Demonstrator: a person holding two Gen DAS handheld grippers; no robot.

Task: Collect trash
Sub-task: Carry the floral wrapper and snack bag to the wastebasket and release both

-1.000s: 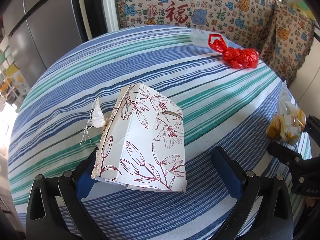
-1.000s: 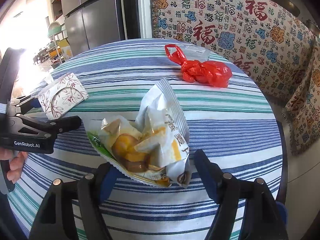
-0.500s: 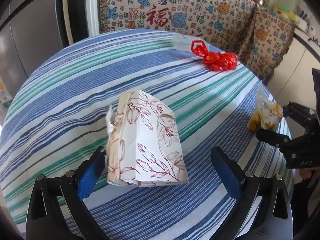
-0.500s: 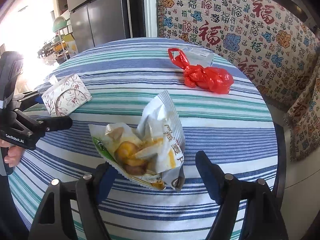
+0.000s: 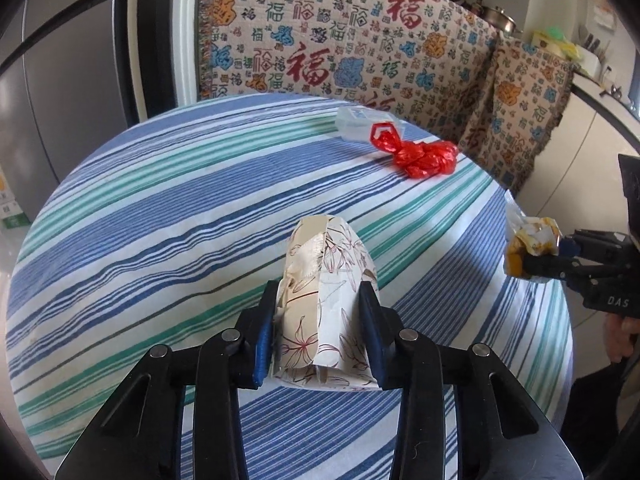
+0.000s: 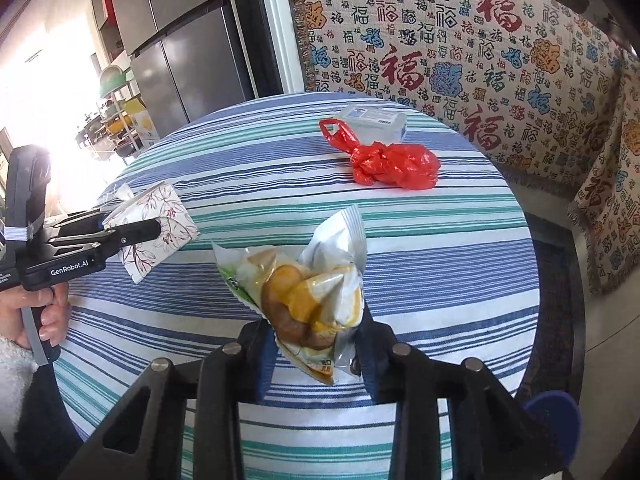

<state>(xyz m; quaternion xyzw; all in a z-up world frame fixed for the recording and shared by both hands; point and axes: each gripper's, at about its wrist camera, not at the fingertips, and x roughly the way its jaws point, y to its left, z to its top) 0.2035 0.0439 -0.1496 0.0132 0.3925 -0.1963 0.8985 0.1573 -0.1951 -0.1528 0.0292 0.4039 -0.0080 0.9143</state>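
Note:
A crumpled white paper box with a red flower print (image 5: 324,272) sits squeezed between the blue pads of my left gripper (image 5: 320,320), just above the striped tablecloth (image 5: 160,208). That gripper's jaws are closing and the pads press on the box's sides. The right wrist view shows the same box (image 6: 168,220) in the left gripper (image 6: 132,228). My right gripper (image 6: 316,336) is also closing, its pads pressing a torn snack wrapper with yellow-brown food (image 6: 316,284), lifted off the cloth. From the left wrist view the wrapper (image 5: 528,240) hangs in the right gripper (image 5: 548,256).
A knotted red plastic bag (image 6: 392,164) lies at the far side of the round table, beside a clear plastic box (image 6: 372,120). Behind the table stands a sofa under a patterned throw (image 6: 480,60). A grey fridge (image 6: 180,40) is at the back left.
Both grippers went from wide open around their items to closed on them. The floral box got squeezed narrower, and both items rose slightly off the cloth.

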